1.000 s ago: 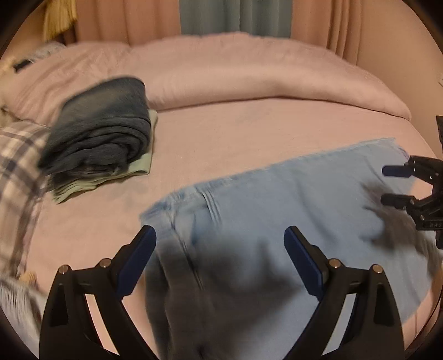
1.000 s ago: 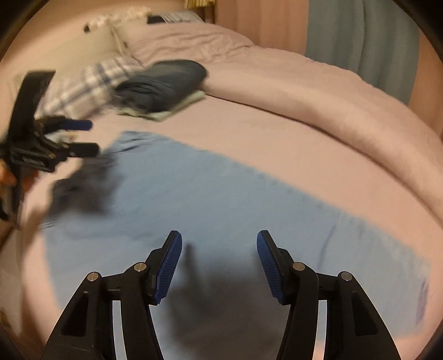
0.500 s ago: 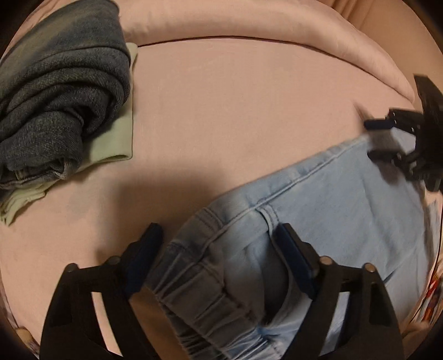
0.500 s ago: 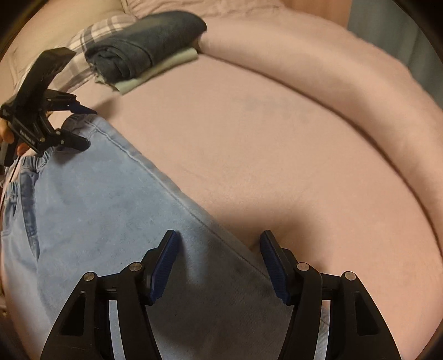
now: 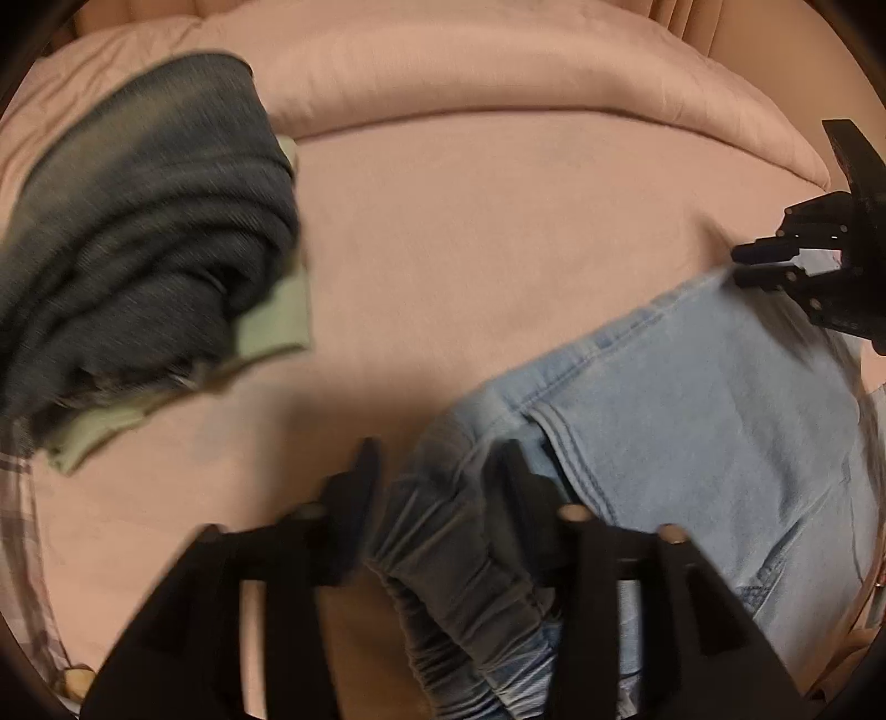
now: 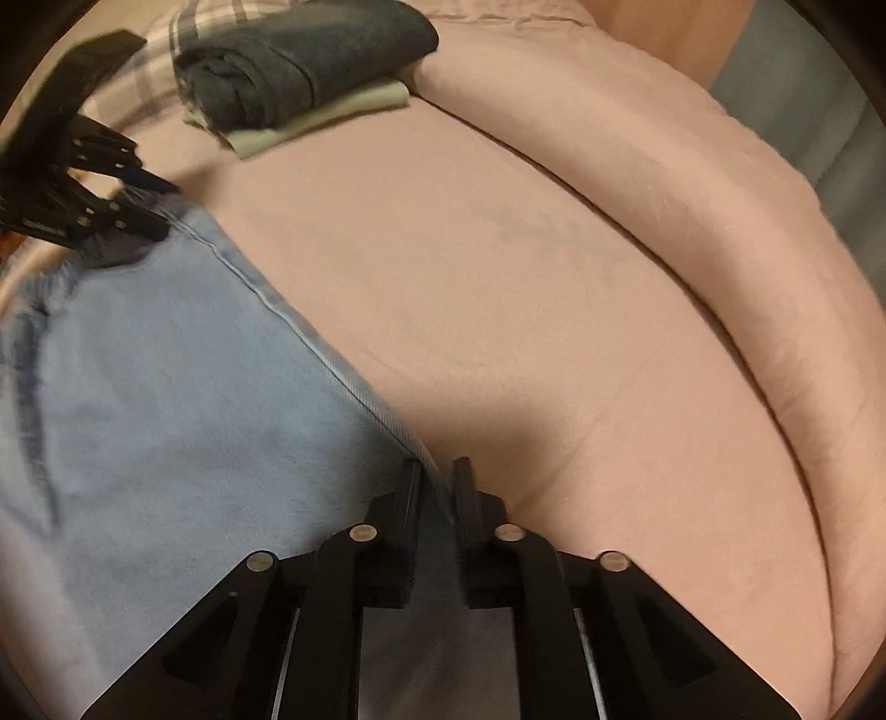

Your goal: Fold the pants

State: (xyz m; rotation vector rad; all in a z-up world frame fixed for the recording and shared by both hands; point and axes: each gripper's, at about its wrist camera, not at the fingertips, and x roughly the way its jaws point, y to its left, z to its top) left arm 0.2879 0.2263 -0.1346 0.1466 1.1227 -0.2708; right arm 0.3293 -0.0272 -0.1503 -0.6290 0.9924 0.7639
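Here, left gripper (image 5: 437, 487) fingers closing around jeans (image 5: 692, 432) waistband, right gripper (image 6: 434, 487) closing on seam.

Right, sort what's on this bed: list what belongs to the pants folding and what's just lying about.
Job:
- light jeans
- left tool, closing over the waistband
- right tool, closing on the jeans' edge

Lying about:
- dark folded jeans
- green cloth under them
- plaid fabric
- pink duvet

Both tongs (image 6: 437, 487) are black, angular-armed, with round silver pivot pins (image 6: 362, 533).
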